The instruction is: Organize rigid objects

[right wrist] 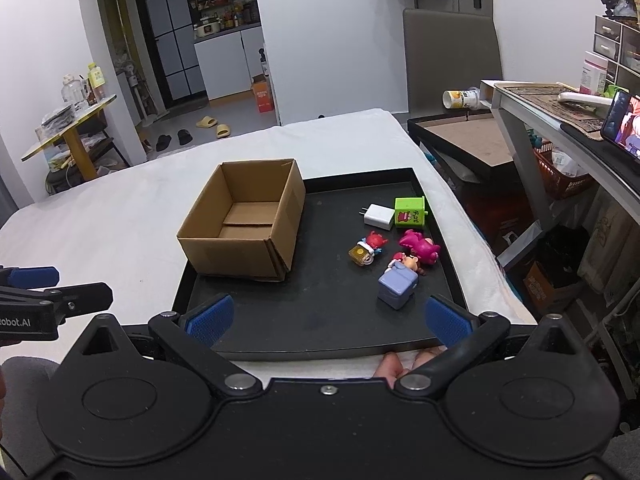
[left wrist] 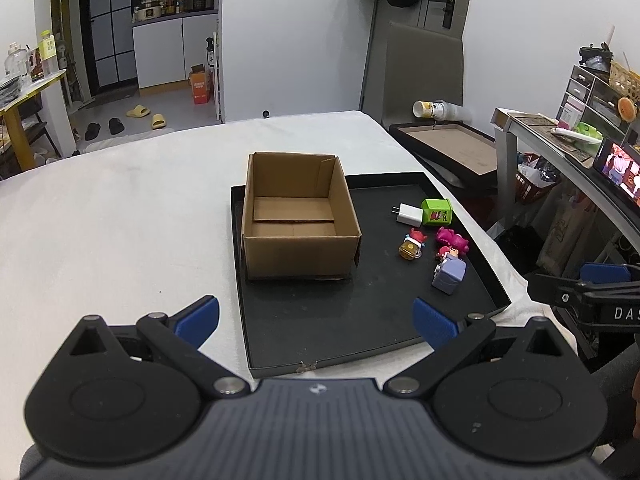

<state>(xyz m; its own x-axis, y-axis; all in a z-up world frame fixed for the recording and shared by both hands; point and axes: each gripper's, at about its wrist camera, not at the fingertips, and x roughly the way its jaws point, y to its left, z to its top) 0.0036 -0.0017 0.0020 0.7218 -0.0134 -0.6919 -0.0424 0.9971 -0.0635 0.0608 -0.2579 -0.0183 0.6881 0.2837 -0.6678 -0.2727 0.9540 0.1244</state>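
Note:
An open, empty cardboard box (left wrist: 298,224) (right wrist: 244,226) stands on the left part of a black tray (left wrist: 352,320) (right wrist: 320,312). On the tray's right lie a white charger (left wrist: 409,215) (right wrist: 379,216), a green toy box (left wrist: 437,212) (right wrist: 410,211), a red and yellow figure (left wrist: 412,245) (right wrist: 367,249), a pink figure (left wrist: 452,239) (right wrist: 419,243) and a lilac block toy (left wrist: 450,274) (right wrist: 398,284). My left gripper (left wrist: 316,320) is open and empty above the tray's near edge. My right gripper (right wrist: 328,320) is open and empty, just short of the lilac toy.
The tray sits on a white cloth-covered table (left wrist: 120,208) (right wrist: 100,216). To the right are a brown-topped side table (right wrist: 468,140), a tipped cup (right wrist: 460,99), a grey desk (right wrist: 560,120) and a lit phone (right wrist: 624,124). A chair back (right wrist: 448,52) stands behind.

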